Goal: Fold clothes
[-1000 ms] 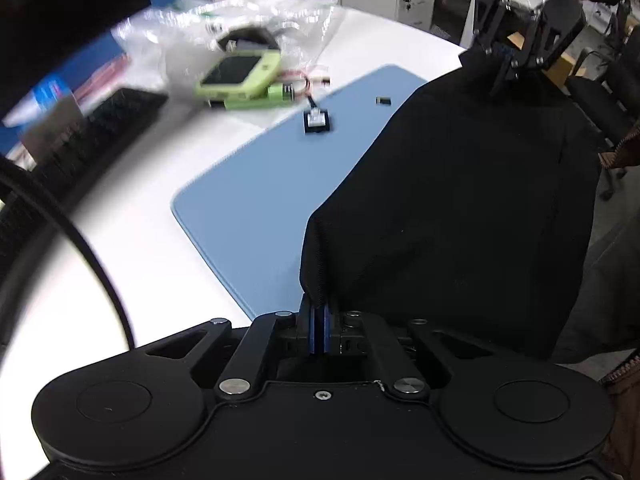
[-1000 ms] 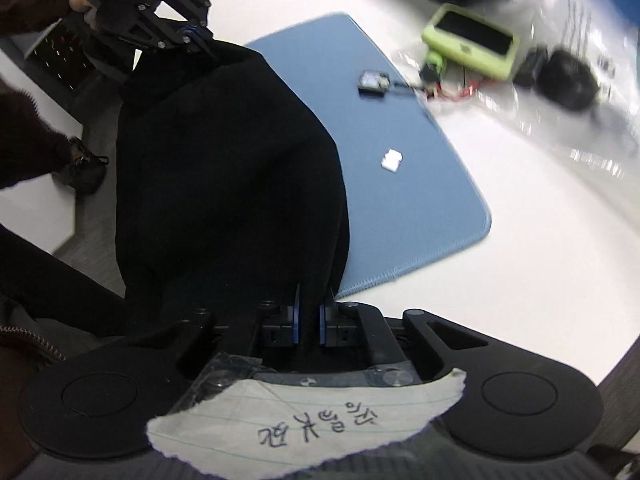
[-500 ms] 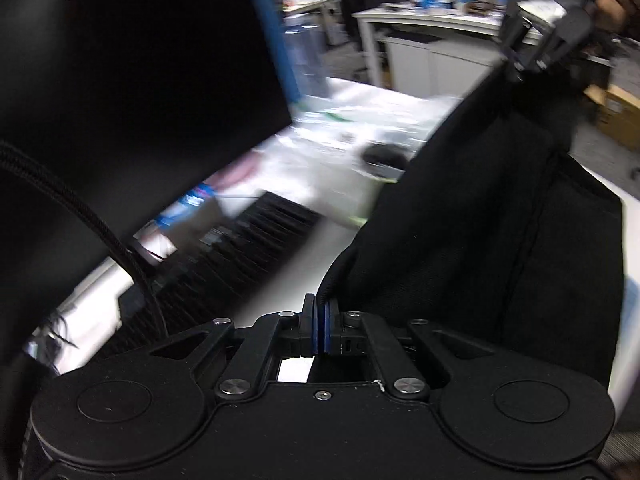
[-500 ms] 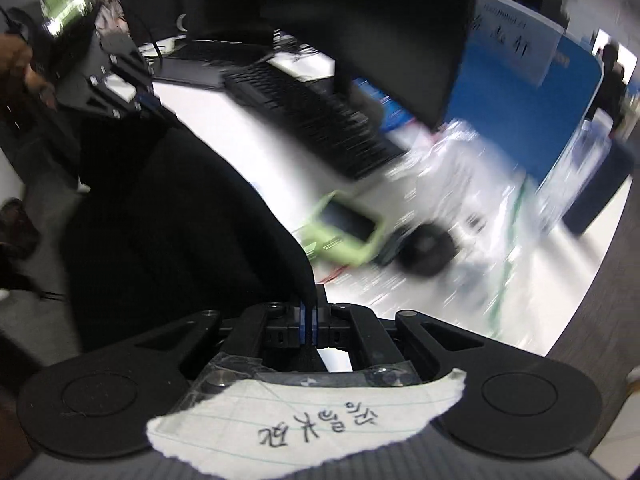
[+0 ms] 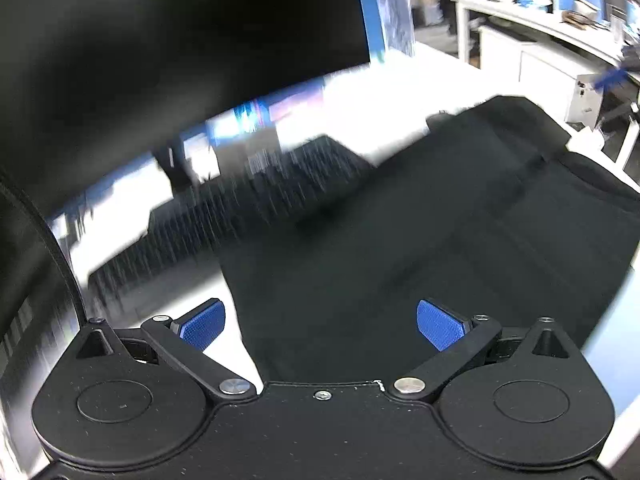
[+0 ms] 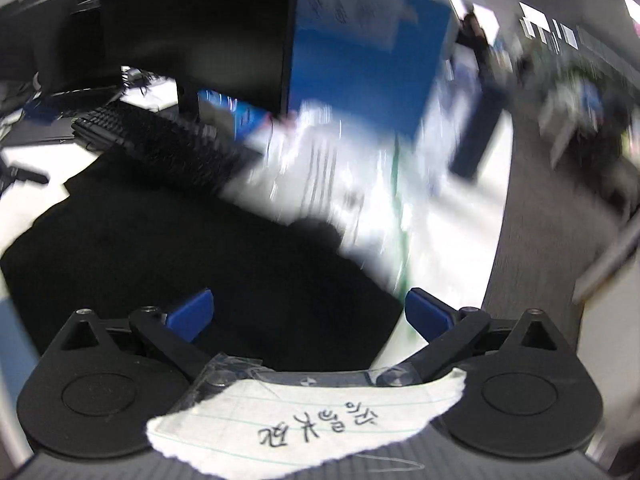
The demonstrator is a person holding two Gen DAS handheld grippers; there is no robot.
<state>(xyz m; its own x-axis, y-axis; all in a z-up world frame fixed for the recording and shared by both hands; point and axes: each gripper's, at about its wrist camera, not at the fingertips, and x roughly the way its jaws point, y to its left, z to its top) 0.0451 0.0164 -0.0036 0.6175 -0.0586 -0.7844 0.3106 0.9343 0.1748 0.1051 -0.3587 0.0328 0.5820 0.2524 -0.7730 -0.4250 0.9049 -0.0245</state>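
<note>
Both tongs just opened, dropped black garment [image 5: 420, 240] — handwritten note [image 6: 312, 424] unreadable.

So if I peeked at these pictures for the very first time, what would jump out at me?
The big black garment spread over the white desk, filling the middle of both views. Next, the bright blue pads of the left gripper and of the right gripper, spread wide above it, holding nothing. Behind looms a dark monitor.

Heavy motion blur smears both fisheye views; bright white glare, edges bowed.
</note>
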